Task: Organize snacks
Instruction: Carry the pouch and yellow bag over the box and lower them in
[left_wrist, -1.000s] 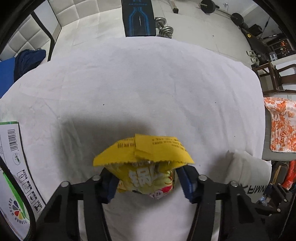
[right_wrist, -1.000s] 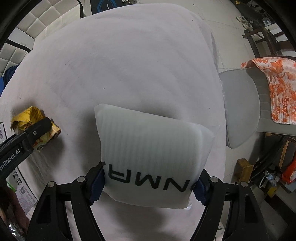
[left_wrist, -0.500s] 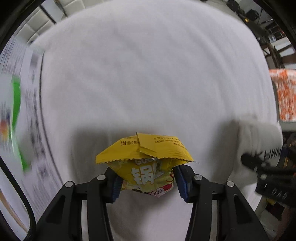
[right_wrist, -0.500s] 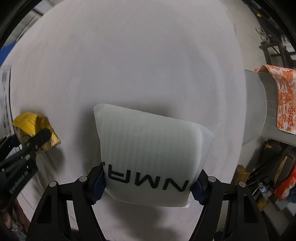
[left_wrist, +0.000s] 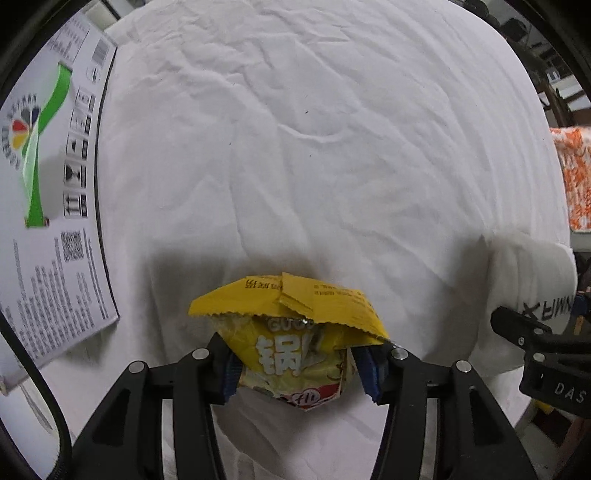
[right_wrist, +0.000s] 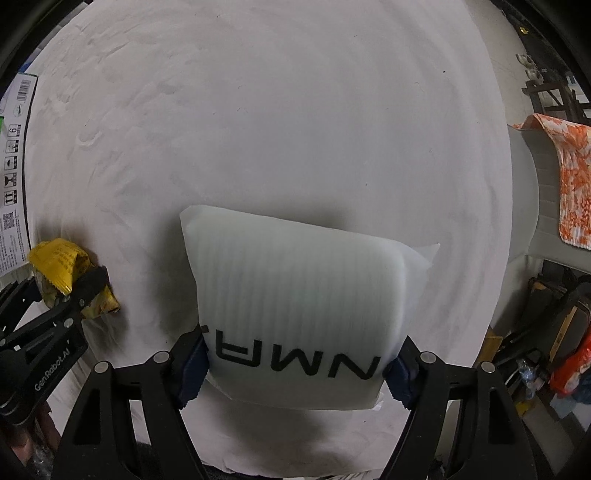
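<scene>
A crumpled yellow snack packet (left_wrist: 291, 339) with printed characters is pinched between the blue pads of my left gripper (left_wrist: 295, 365), held just above the white cloth-covered table (left_wrist: 314, 147). My right gripper (right_wrist: 295, 363) is shut on a puffy white bag (right_wrist: 299, 295) with black letters, also over the cloth. In the right wrist view the yellow packet (right_wrist: 59, 266) and left gripper show at the left edge. In the left wrist view the white bag (left_wrist: 532, 280) shows at the right edge.
A white printed carton (left_wrist: 48, 184) with a green stripe and barcode lies at the table's left side. Beyond the right table edge stands a grey chair (right_wrist: 535, 206) draped with an orange floral cloth (right_wrist: 572, 184). Clutter sits on the floor at lower right.
Both grippers have moved forward and lower over the table with their packets still held. The carton now looms larger on the left of the left wrist view.
</scene>
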